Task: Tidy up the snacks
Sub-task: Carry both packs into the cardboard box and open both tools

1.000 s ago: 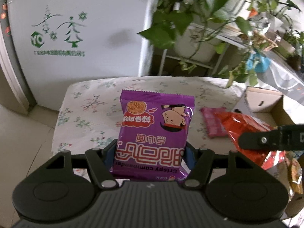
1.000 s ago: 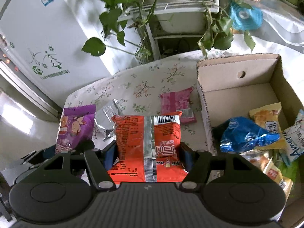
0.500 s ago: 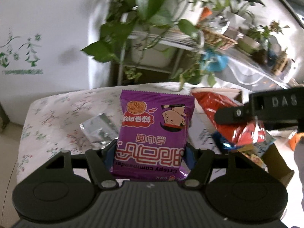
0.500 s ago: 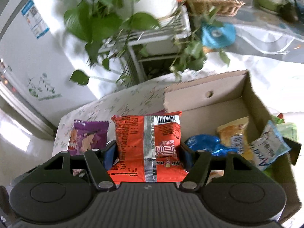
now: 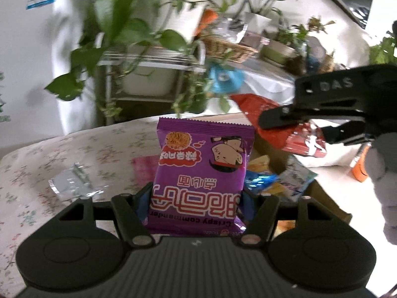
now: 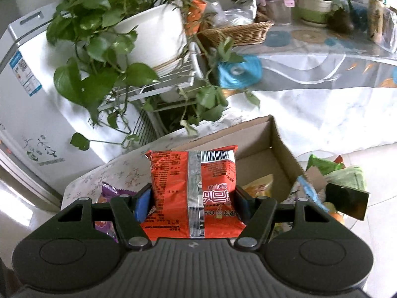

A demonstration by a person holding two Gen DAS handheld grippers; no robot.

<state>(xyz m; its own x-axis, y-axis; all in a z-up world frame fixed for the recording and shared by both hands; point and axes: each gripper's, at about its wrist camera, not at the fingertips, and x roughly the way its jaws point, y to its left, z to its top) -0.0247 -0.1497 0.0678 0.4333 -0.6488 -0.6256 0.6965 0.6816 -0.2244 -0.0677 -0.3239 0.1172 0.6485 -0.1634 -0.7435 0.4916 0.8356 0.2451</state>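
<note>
My left gripper (image 5: 196, 198) pinches the purple packet (image 5: 202, 171), my right gripper (image 6: 192, 203) the orange packet (image 6: 193, 188) — both above the cardboard box (image 6: 282, 154). Risk: grippers collide over the box, or packets land on the tablecloth (image 5: 74, 149) — release too early.

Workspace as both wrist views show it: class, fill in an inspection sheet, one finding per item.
Surface: floral tablecloth, partly bare.
Job's things: purple snack packet in left tool; orange snack packet in right tool; cardboard box holds several snacks.
Clutter: silver wrapper, pink packet on cloth.
Grippers: both tools shut on packets.
Cables: nothing seen.
Surroundings: potted plant, wicker basket, white appliance.
</note>
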